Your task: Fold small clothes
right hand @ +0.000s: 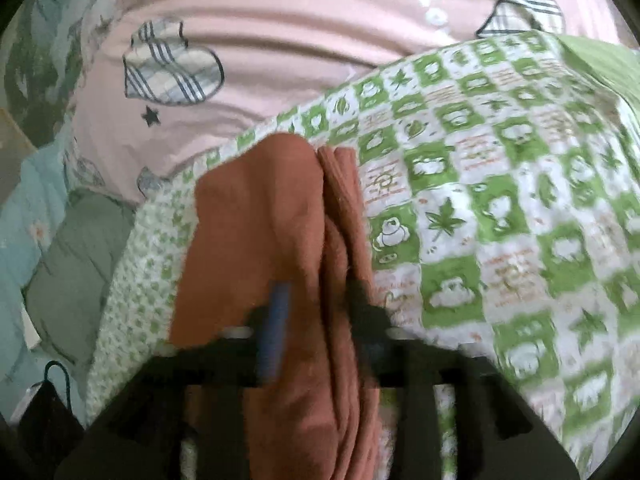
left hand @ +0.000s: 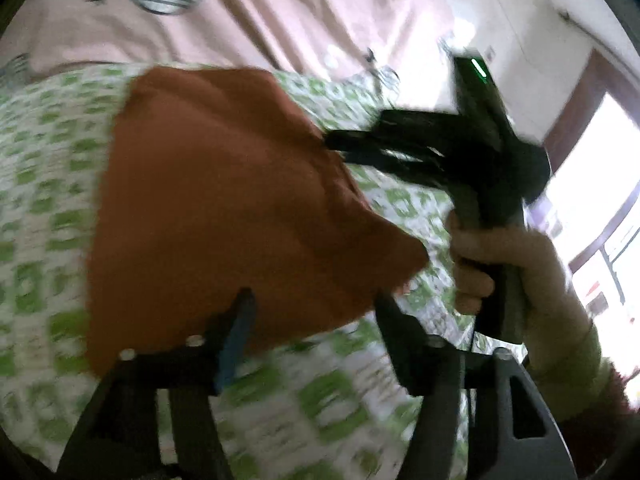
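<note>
A rust-orange garment [left hand: 224,200] lies partly folded on a green-and-white patterned sheet [left hand: 320,396]. My left gripper [left hand: 316,300] is open just in front of the garment's near edge, with one corner of the cloth between the fingers. My right gripper [left hand: 336,142] reaches in from the right at the garment's far right edge. In the right wrist view the garment [right hand: 280,208] bunches up between the right gripper's fingers [right hand: 320,292], which stand apart around the cloth; whether they pinch it is unclear.
A pink quilt with plaid hearts [right hand: 280,40] lies behind the sheet. A grey-green pillow [right hand: 76,256] and a black item [right hand: 44,408] sit at the left. A person's hand [left hand: 508,264] holds the right gripper. A bright window [left hand: 600,184] is at right.
</note>
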Demonstrator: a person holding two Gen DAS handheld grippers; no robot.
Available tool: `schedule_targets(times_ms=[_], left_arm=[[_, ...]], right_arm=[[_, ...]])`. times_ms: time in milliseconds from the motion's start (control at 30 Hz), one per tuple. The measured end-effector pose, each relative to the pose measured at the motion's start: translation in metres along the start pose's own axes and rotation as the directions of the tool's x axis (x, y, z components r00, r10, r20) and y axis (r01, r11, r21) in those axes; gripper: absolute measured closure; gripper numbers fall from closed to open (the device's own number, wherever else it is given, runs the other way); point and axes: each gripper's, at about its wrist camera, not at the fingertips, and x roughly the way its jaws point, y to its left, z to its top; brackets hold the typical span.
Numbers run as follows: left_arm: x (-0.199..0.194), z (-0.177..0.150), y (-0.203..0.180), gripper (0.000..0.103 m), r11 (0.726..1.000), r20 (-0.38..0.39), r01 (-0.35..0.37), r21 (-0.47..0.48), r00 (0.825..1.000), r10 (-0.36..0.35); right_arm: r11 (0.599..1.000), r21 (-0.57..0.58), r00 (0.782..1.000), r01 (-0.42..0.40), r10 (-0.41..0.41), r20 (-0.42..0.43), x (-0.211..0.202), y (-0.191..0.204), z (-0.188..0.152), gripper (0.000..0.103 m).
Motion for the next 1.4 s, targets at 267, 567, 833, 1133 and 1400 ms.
schedule_targets(times_ms=[267, 567, 833, 1133, 1400], left_arm=[[-0.021, 0.016, 0.104, 0.021, 0.966, -0.027, -0.072, -0.247, 0.997, 0.068], [0.039, 0.042, 0.147, 0.021, 0.937, -0.129, 0.023, -0.349, 0.989, -0.072], [0.068, 0.043, 0.129, 0.058, 0.97, -0.162, 0.043, -0.24, 0.983, -0.084], [-0.033, 0.017, 0.126, 0.078, 0.98, -0.026, 0.026, -0.195, 0.999, -0.031], [-0.156, -0.047, 0.143, 0.078, 0.971, 0.054, -0.059, -0.233, 0.996, 0.074]], right_arm=[[0.999, 0.013, 0.999, -0.037, 0.037, -0.037, 0.001, 0.001, -0.018, 0.019], [0.994, 0.07, 0.988, -0.084, 0.093, -0.125, 0.031, -0.012, -0.023, 0.019], [0.985, 0.114, 0.971, -0.129, 0.149, -0.19, 0.049, -0.02, -0.029, 0.064], [0.976, 0.014, 0.966, -0.216, 0.216, -0.139, 0.021, 0.045, -0.049, 0.077], [0.923, -0.073, 0.912, -0.377, 0.356, -0.204, 0.023, 0.129, -0.106, 0.078]])
